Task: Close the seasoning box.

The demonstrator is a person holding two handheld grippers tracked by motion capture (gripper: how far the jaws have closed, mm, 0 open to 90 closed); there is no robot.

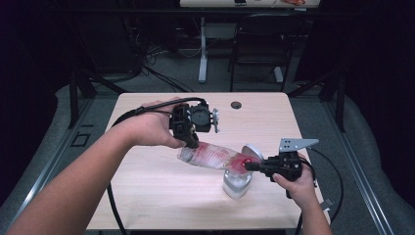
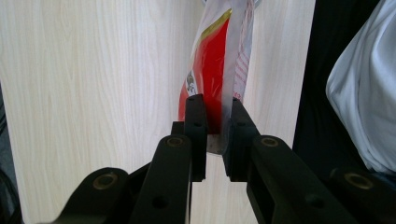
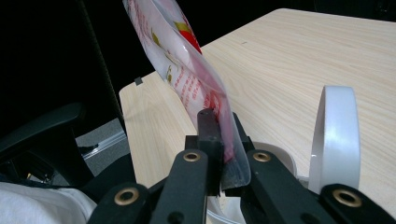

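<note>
A clear plastic bag [image 1: 215, 155] with red print hangs stretched between both grippers above the table. My left gripper [image 1: 192, 142] is shut on the bag's left end; in the left gripper view the black jaws pinch the red and white bag [image 2: 212, 70] at its edge, gripper [image 2: 214, 121]. My right gripper [image 1: 249, 166] is shut on the bag's right end, just over a white container [image 1: 237, 183] with its round lid [image 1: 253, 152] flipped up. In the right gripper view the bag [image 3: 187, 70] rises from the shut gripper [image 3: 223, 135], with the lid [image 3: 335, 135] at the right.
The light wooden table [image 1: 147, 186] has a round cable hole [image 1: 236, 105] near its far edge. Beyond the table stand a dark chair [image 1: 262, 44] and a white desk leg [image 1: 202, 49]. Cables trail from both grippers.
</note>
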